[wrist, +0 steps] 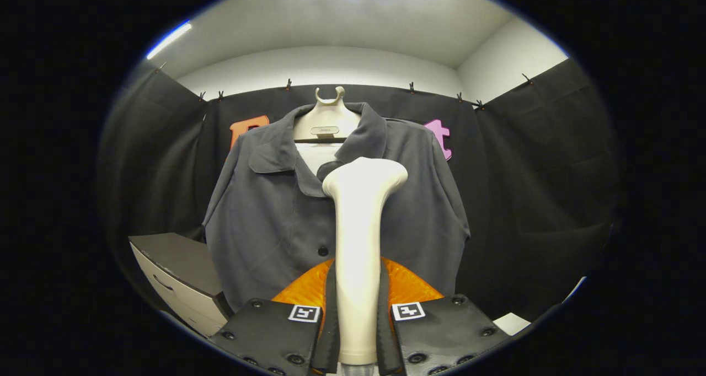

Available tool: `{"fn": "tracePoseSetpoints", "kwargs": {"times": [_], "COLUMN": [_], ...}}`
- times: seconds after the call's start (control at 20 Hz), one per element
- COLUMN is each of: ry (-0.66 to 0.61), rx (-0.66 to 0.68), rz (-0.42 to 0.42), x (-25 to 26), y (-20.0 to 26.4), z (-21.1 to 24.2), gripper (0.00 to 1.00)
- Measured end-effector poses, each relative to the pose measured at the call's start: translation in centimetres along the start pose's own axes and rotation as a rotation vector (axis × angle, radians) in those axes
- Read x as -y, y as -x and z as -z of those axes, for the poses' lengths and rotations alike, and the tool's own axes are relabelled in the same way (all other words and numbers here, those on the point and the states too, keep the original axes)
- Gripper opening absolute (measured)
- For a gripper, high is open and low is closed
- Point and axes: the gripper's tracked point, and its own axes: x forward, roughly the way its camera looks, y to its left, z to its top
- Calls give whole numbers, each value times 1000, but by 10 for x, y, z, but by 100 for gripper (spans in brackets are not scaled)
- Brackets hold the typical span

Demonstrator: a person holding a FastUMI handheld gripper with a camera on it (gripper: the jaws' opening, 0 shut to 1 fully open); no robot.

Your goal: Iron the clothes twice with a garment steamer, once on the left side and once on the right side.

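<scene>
Clearly, the gripper (357,315) was closed on the handle of the garment steamer (359,243), with one finger pressed against each side of that handle, so that only the handle's width was left between them. The steamer was held upright between the fingers, its pale handle rising straight ahead of them and widening into a flared head at the top. That head was seen against the chest of the shirt (276,221), just below the open collar and over the button line; whether it was touching the cloth could not be told.

The shirt, a dark grey buttoned one with a chest pocket flap on the side left of the steamer, was hung facing the gripper beyond the fingers. It was carried on a pale hanger form (326,121) whose hook stood up above the collar. One dark button was visible just beside the steamer handle, lower on the front.

A grey cabinet (176,277) with a drawer handle was placed beside the shirt's lower hem, to the left of the fingers. Behind everything, black cloth was pinned up as the booth wall (540,172), and a white ceiling with a light strip was seen above it.
</scene>
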Motion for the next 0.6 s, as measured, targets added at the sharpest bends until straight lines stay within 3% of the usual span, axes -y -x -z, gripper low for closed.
{"fn": "tracePoseSetpoints", "kwargs": {"times": [0.6], "ry": [-55], "rx": [-8], "rz": [3], "x": [18], "y": [-4], "z": [17], "gripper": [34]}}
